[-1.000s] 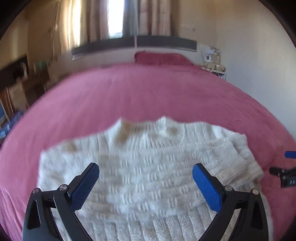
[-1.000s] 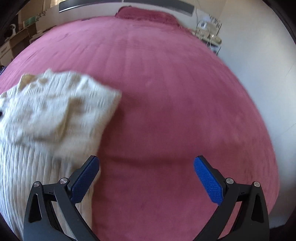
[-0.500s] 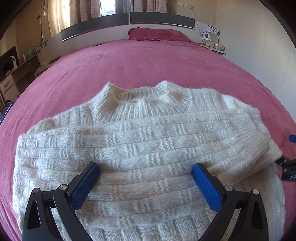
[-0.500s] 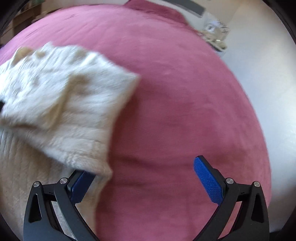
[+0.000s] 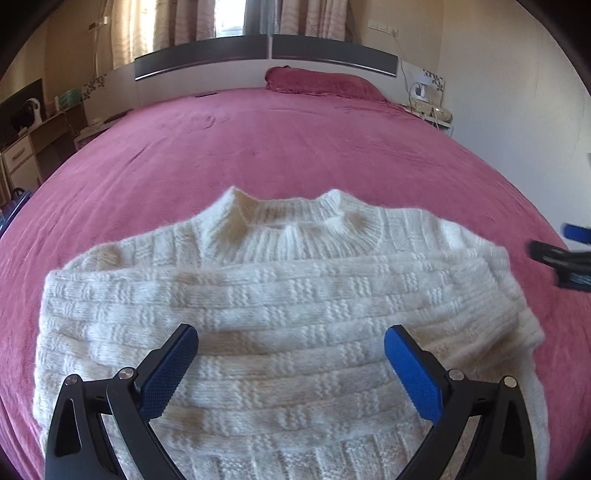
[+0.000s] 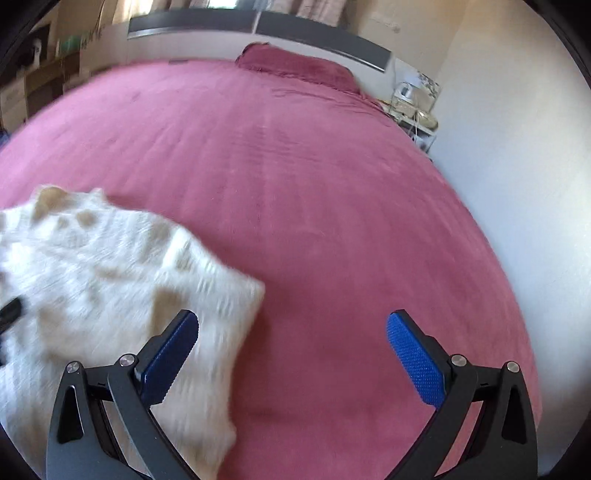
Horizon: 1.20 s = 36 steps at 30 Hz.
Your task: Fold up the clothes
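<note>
Left wrist view: the left gripper (image 5: 290, 356) is seen spread wide, nothing held between its blue pads (image 5: 168, 371), and it is poised above the chest of a white knitted sweater (image 5: 280, 325). The sweater is laid flat on a pink bedspread (image 5: 295, 147), collar pointed toward the headboard (image 5: 266, 61), with both sleeves folded across the front. At the right edge of this view the right gripper's tip is glimpsed, blurred, just beside the sweater's shoulder. In the right wrist view the right gripper (image 6: 291, 347) is likewise held wide open and empty; its left pad (image 6: 170, 360) is placed over the sweater's blurred edge (image 6: 110, 280), while the other pad is over bare bedspread (image 6: 332, 184); whether cloth is touched cannot be told. A pink pillow (image 5: 325, 85) is set against the headboard, a bedside stand with cables (image 5: 430, 107) is placed by the wall, and curtains (image 5: 177, 26) are hung behind.
</note>
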Tool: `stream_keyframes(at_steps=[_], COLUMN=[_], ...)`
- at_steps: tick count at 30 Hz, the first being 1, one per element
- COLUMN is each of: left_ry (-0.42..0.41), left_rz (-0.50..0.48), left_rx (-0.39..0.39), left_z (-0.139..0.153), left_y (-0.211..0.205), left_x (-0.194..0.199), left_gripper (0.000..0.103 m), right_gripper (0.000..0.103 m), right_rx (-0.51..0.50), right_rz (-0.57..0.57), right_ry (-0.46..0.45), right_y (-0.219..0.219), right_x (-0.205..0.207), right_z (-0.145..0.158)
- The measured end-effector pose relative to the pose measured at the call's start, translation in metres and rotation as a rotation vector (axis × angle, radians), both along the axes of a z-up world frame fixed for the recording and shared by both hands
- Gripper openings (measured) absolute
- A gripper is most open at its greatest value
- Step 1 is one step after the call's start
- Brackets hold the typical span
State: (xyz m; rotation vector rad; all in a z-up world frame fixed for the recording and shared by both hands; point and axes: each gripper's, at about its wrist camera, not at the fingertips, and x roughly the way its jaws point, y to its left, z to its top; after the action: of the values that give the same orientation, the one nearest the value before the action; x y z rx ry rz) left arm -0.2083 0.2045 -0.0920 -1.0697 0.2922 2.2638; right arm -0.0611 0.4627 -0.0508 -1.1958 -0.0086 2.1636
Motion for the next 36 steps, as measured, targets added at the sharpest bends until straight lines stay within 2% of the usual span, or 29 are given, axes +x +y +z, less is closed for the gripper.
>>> stream_keyframes(at_steps=[2, 6, 8, 9, 12, 14, 17, 20, 22, 25, 27, 30, 33, 36], left_ry=[-0.033, -0.048, -0.053, -0.055, -0.062, -0.063, -0.061, -0.061, -0.060, -0.069, -0.073, -0.066, -0.066, -0.084], left_rz=[0.006, 0.000, -0.004, -0.006, -0.004, -0.002, -0.006, -0.008, -0.008, -0.004, -0.002, -0.013, -0.015, 0.013], left_rx=[-0.009, -0.009, -0.007, -0.007, -0.001, -0.002, -0.005, -0.007, -0.012, -0.004, 0.002, -0.015, -0.015, 0.035], left_z=[-0.007, -0.010, -0.011, -0.013, -0.014, -0.014, -0.016, -0.016, -0.016, -0.015, -0.014, -0.015, -0.015, -0.008], left_y=[-0.004, -0.004, -0.003, -0.002, -0.001, -0.001, -0.001, -0.001, 0.000, -0.001, -0.002, 0.000, 0.000, -0.006], left_x=[-0.006, -0.010, -0.012, -0.014, -0.016, -0.016, -0.018, -0.017, -0.017, -0.018, -0.018, -0.017, -0.017, -0.019], left_gripper=[0.103, 0.103, 0.103, 0.103, 0.103, 0.103, 0.103, 0.103, 0.103, 0.103, 0.103, 0.103, 0.103, 0.103], right_gripper=[0.103, 0.103, 0.103, 0.103, 0.103, 0.103, 0.103, 0.103, 0.103, 0.103, 0.103, 0.103, 0.103, 0.103], right_rx=[-0.008, -0.052, -0.067, -0.059, -0.048, -0.030, -0.043, -0.057, -0.005, -0.016, -0.024, 0.043, 0.017, 0.007], right_rz=[0.002, 0.008, -0.041, -0.057, -0.063, -0.025, 0.029, 0.028, -0.008, 0.020, 0.090, 0.178, 0.127, 0.097], right_ry=[-0.009, -0.153, -0.095, -0.097, -0.035, -0.073, -0.162, -0.131, -0.153, -0.114, -0.089, -0.183, -0.185, -0.086], right_y=[0.011, 0.041, 0.051, 0.051, 0.043, 0.037, 0.033, 0.044, 0.049, 0.038, 0.019, -0.001, 0.007, -0.003], right_x=[-0.024, -0.060, -0.056, -0.053, -0.038, -0.040, -0.052, -0.056, -0.059, -0.061, -0.067, -0.093, -0.104, -0.100], right_z=[-0.014, -0.063, -0.055, -0.051, -0.030, -0.034, -0.061, -0.061, -0.054, -0.036, -0.027, -0.051, -0.069, -0.045])
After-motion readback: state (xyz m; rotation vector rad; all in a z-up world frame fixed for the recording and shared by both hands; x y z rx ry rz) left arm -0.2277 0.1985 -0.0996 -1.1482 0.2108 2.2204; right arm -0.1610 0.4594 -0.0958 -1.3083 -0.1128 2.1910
